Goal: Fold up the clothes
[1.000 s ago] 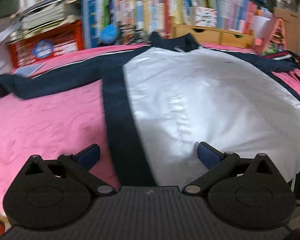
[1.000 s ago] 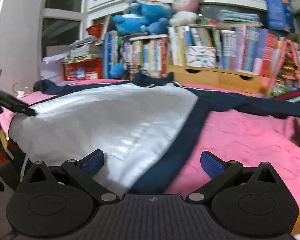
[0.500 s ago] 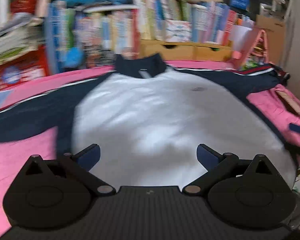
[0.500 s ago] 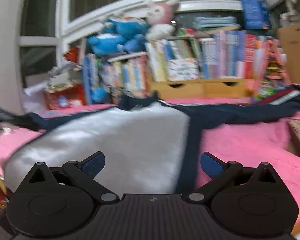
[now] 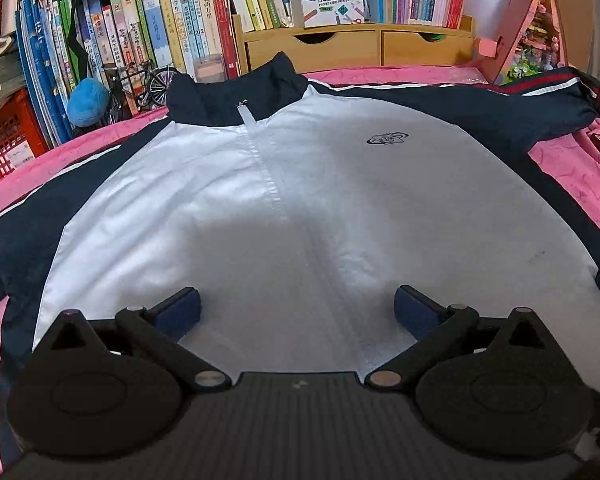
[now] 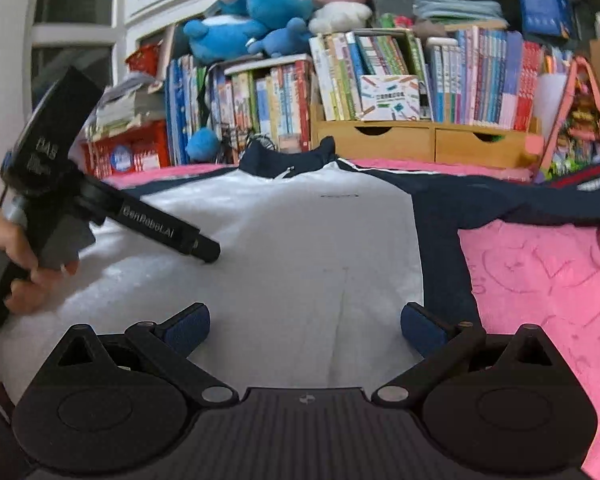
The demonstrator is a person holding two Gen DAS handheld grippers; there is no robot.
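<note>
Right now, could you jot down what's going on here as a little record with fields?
garment: white and navy zip jacket, spread flat, front up, collar toward the bookshelf
surface: pink bedspread
sleeves: both stretched out sideways, unfolded
left gripper: open, empty, over the jacket's lower front
right gripper: open, empty, over the jacket's white front near its navy side panel
folding: not yet begun
background: bookshelf with plush toys on top

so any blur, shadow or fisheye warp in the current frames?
Left wrist: sharp, strong barrel warp, gripper shadow greys the jacket front. Right wrist: mostly sharp, slightly soft at the edges, bookshelf bowed, left gripper shades the cloth beneath it.
</note>
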